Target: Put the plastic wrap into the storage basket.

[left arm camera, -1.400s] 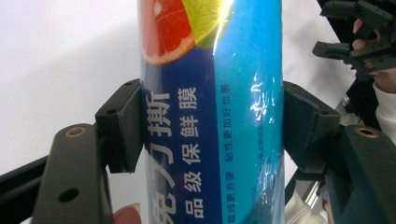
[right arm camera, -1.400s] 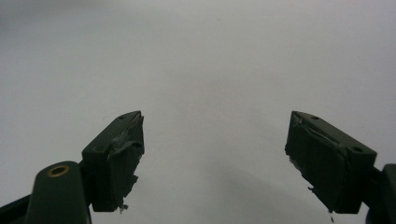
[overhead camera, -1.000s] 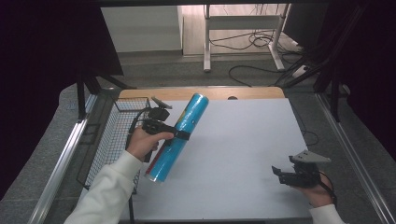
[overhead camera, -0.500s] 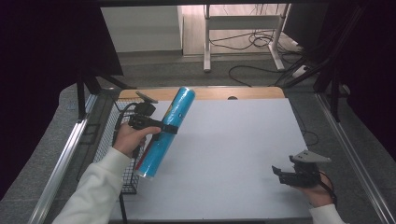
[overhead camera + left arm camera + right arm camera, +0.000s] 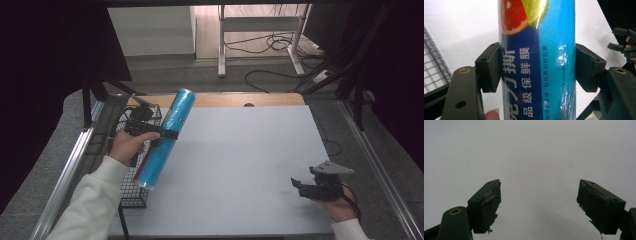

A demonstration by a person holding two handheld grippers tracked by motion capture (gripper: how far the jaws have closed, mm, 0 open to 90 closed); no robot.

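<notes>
A long blue roll of cling film (image 5: 165,140) hangs tilted above the table's left edge, its lower end over a black wire basket (image 5: 131,196). My left gripper (image 5: 162,133) is shut on the roll about its middle. In the left gripper view the roll (image 5: 537,65) shows a grapefruit picture and white print, with both pads (image 5: 490,67) pressed on its sides. Low over the white table top (image 5: 240,150) near the front right, my right gripper (image 5: 298,187) stands open. In the right gripper view the right gripper (image 5: 537,205) has nothing between its fingers.
The wire basket sits at the table's left side beside a metal rail (image 5: 70,165). A wooden strip (image 5: 250,99) runs along the table's far edge. Cables (image 5: 280,75) and desk legs lie on the floor beyond. In the left gripper view the right gripper (image 5: 624,42) appears at far right.
My left gripper has carried the roll leftward, from over the table to over the basket's edge. The right gripper has stayed still and open.
</notes>
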